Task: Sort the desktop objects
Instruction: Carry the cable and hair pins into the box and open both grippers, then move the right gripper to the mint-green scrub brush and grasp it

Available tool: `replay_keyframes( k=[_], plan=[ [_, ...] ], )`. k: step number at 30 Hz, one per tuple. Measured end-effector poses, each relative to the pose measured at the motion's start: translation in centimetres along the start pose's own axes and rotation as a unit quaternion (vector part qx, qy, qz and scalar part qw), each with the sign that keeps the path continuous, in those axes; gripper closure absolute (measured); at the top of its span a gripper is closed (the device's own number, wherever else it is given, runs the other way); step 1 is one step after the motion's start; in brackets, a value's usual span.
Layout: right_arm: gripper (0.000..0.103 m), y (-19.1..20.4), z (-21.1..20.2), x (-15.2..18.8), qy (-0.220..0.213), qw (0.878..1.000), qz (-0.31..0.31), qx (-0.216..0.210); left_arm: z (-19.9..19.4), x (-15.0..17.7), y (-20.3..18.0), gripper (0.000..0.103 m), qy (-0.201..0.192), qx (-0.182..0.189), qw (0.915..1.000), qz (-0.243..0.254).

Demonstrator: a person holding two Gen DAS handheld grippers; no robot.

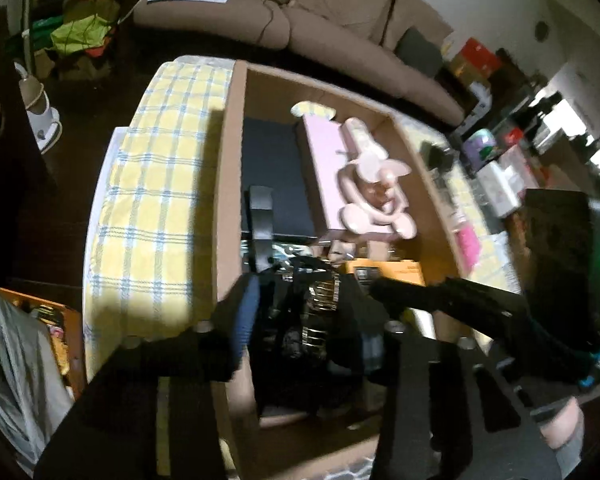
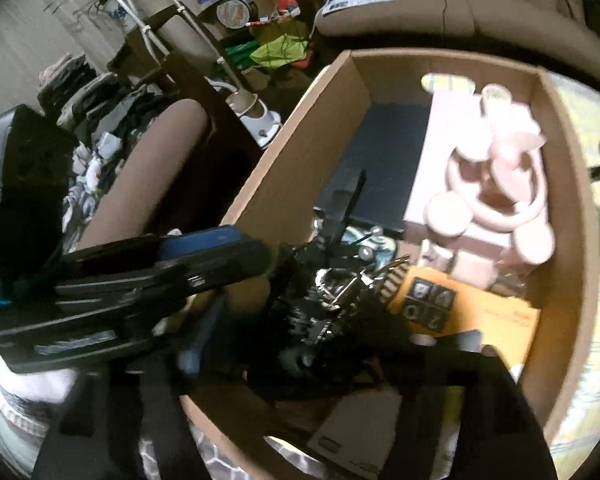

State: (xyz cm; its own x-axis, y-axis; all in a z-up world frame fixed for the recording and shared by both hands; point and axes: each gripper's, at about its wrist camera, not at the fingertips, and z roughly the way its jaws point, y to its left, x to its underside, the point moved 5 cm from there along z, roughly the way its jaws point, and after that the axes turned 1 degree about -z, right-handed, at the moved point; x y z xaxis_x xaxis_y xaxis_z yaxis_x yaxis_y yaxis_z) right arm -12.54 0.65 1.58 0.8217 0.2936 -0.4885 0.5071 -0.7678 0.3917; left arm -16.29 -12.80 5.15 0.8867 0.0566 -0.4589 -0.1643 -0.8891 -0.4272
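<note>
1. Where the brown cardboard box (image 1: 230, 184) stands on the tabletop, a yellow cloth with blue checks (image 1: 160, 184) lies bare from the box's left wall out to the tabletop's left edge, giving a broad open strip.
2. Past the far edge sits a beige sofa (image 1: 340, 12). Along the right edge, small blurred items crowd the cloth beside the box's right wall.
3. At the far end of the box, a flat dark navy case (image 1: 276, 168) lies along the left wall. A long pale pink carton (image 1: 324, 168) lies just beside it.
4. A pale pink looped plastic gadget with round ends (image 1: 376, 184) rests on top of the pink carton.
5. Nearer, an orange carton with a square of black icons (image 1: 396, 270) lies against the right wall, below the pink carton.
6. The task's thing here, a black tangled device with brass-coloured springs (image 1: 320, 300), sits in the near half of the box. It lies between the navy case and the orange carton, with a black strap standing up from it.
7. The left tongs (image 1: 308, 332) hang over the near left part of the box, released and partly spread. The black device lies between the blue-padded fingers (image 1: 244, 320), and no pinch shows.
8. The right tongs (image 2: 320, 368) reach in from the near right, spread wide and gripping nothing, with the same device below them.
</note>
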Motion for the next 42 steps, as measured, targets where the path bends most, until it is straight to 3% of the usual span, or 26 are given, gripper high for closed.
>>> replay_keyframes(
  k=[2,3,6,9,15,17,19,22,27,36,42],
  plan=[
    [0.018,0.1,-0.1,-0.1,-0.001,1.000,-0.002,-0.006,-1.1,0.2,0.1,0.036,-0.015,0.010,0.9998,-0.011],
    [0.018,-0.1,-0.4,-0.3,-0.005,1.000,0.000,-0.001,-1.6,0.3,0.0,0.032,-0.023,0.020,0.9994,-0.015],
    [0.018,-0.6,-1.5,-0.5,-0.022,1.000,0.009,-0.006,-3.0,0.6,0.1,0.030,-0.039,0.064,0.9966,-0.034],
    [0.018,-1.1,-3.9,-0.1,-0.046,0.999,0.022,-0.008,-3.8,0.5,-0.2,0.029,-0.051,0.073,0.9955,-0.033],
    [0.016,-3.2,-8.6,1.7,-0.061,0.997,0.027,0.036,-3.2,1.0,-2.4,0.021,-0.044,0.041,0.9980,0.019],
    [0.013,-4.2,-10.3,2.5,-0.063,0.996,0.026,0.052,-3.0,1.3,-3.7,0.007,-0.040,0.033,0.9979,0.040],
    [0.007,-5.4,-12.0,3.2,-0.066,0.995,0.026,0.071,-2.9,1.6,-5.2,0.000,-0.040,0.027,0.9968,0.064],
    [0.001,-7.3,-14.1,4.5,-0.064,0.992,0.026,0.104,-2.5,2.1,-7.4,0.000,-0.035,0.025,0.9955,0.084],
    [0.000,-11.4,-17.6,6.7,-0.076,0.986,0.055,0.134,-1.2,2.7,-11.1,0.000,-0.025,0.015,0.9934,0.110],
    [0.000,-18.9,-23.0,9.5,-0.137,0.971,0.150,0.127,3.3,3.6,-18.5,0.000,0.003,-0.010,0.9855,0.169],
    [0.000,-22.4,-23.8,10.5,-0.162,0.960,0.193,0.121,7.1,5.0,-23.6,0.000,0.033,-0.010,0.9791,0.200]
  ],
)
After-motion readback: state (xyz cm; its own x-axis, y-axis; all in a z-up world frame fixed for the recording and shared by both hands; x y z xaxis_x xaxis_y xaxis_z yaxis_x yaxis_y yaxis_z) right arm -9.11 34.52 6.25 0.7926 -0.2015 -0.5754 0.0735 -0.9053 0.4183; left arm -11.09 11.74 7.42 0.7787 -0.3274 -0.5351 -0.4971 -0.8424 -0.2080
